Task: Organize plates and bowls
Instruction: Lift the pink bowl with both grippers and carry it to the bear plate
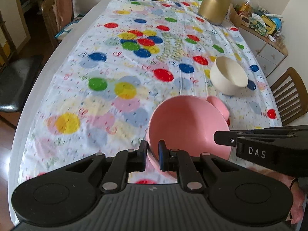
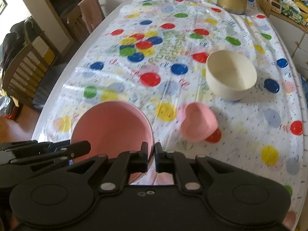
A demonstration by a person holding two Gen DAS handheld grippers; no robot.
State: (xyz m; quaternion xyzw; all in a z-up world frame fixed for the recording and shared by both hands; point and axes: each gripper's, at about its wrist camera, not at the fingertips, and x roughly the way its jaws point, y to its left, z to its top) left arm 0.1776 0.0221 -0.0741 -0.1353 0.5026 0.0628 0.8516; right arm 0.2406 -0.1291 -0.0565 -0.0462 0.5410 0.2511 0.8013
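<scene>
Left wrist view: left gripper [image 1: 152,155] clamped on the near rim of a round pink plastic bowl [image 1: 184,127], jaws pressed together with only the thin wall between them. Bowl tilted, mouth facing the camera, apparently lifted off the white tablecloth printed with coloured dots [image 1: 115,88], though blur makes that uncertain. Right gripper [image 1: 216,137] entering from the right, tip at the bowl's opposite rim. Behind the pink bowl, partly hidden, a small pink dish [image 1: 219,105]; further back and right, a cream round bowl [image 1: 227,79] standing well apart. Far beyond, a gold metal jug [image 1: 213,5]. Left of the pink bowl, broad bare cloth running out to the table's curved white edge [image 1: 48,61].

Right wrist view: right gripper [image 2: 153,154] closed on the pink bowl's [image 2: 111,129] right rim, jaws nearly touching. Left gripper's fingers [image 2: 80,147] reaching in from the left. Right of the bowl, the heart-shaped pink dish [image 2: 199,124] near; beyond it the cream bowl [image 2: 231,75]. Open cloth [image 2: 250,134] right of the dish, up to the table edge.
</scene>
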